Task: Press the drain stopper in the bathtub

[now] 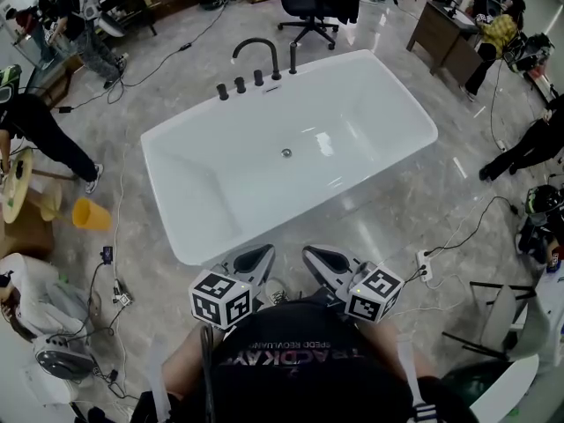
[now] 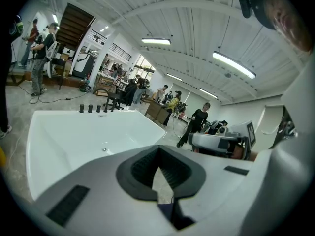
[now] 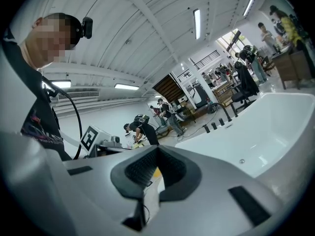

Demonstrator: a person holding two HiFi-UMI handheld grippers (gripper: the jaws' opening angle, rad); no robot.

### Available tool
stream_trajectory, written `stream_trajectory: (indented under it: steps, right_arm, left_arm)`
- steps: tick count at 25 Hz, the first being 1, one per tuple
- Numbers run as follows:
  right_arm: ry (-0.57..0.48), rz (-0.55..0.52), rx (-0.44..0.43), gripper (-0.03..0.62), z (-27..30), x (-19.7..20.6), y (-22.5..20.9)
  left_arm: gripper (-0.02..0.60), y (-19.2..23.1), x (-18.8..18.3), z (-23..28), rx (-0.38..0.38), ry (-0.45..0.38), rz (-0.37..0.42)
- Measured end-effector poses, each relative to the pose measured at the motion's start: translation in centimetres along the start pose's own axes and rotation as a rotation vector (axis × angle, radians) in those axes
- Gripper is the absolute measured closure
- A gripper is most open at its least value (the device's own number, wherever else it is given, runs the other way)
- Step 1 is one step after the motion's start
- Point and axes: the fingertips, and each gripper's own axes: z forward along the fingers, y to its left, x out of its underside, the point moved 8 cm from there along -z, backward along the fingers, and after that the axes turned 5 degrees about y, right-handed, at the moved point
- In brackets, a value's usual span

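Note:
A white freestanding bathtub [image 1: 357, 104] fills the middle of the head view. Its small round metal drain stopper [image 1: 285, 153] sits at the centre of the tub floor. It also shows as a drain stopper [image 2: 104, 149] in the left gripper view and a drain stopper [image 3: 241, 161] in the right one. Black faucet and knobs [image 1: 256, 60] stand on the far rim. My left gripper [image 1: 257, 256] and right gripper [image 1: 317, 258] are held side by side close to my chest, on the near side of the tub and well short of the drain. Both are shut and hold nothing.
An orange cone [image 1: 91, 214] lies on the floor left of the tub. A power strip [image 1: 424, 267] and cables lie to the right. An office chair [image 1: 308, 7] and a desk [image 1: 445, 29] stand beyond the tub. Several people work around the room.

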Motion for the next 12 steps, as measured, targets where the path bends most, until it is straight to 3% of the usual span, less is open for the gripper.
stream_trajectory:
  steps: [12]
  right_arm:
    - [0.013, 0.004, 0.003, 0.582, 0.22, 0.31, -0.12]
  left_arm:
    - [0.577, 0.38, 0.31, -0.1, -0.007, -0.011, -0.024]
